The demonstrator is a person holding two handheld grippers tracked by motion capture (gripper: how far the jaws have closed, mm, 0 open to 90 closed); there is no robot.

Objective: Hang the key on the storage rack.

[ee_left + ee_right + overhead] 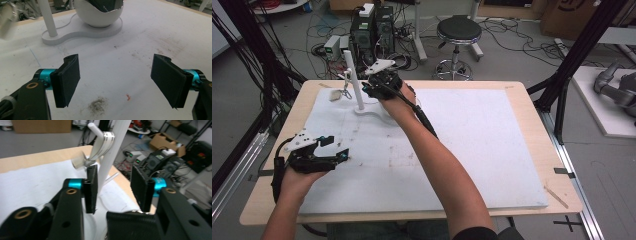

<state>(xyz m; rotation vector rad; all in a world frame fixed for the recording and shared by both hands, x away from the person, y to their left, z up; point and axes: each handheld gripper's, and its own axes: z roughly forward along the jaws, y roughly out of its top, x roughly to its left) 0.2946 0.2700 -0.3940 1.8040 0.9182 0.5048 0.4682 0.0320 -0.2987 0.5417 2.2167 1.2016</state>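
Landmark: white stand (357, 82) at the table's far edge, its post upright.
Key ring (101, 143): hangs on the stand's peg.
My right gripper (113, 188): at the post just below the peg, jaws parted, holding nothing.
My left gripper (332, 152): well short of the stand, jaws wide, empty.

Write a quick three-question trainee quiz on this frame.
1. True or false: the left tool is gripping an object.
2. The right tool is closest to: A) the white pole; B) the stool; C) the table's near edge.
3. What sits on the stand's base beside the pole?

Key: 1 false, its jaws are open with nothing between them. 2 A. 3 a white bowl.
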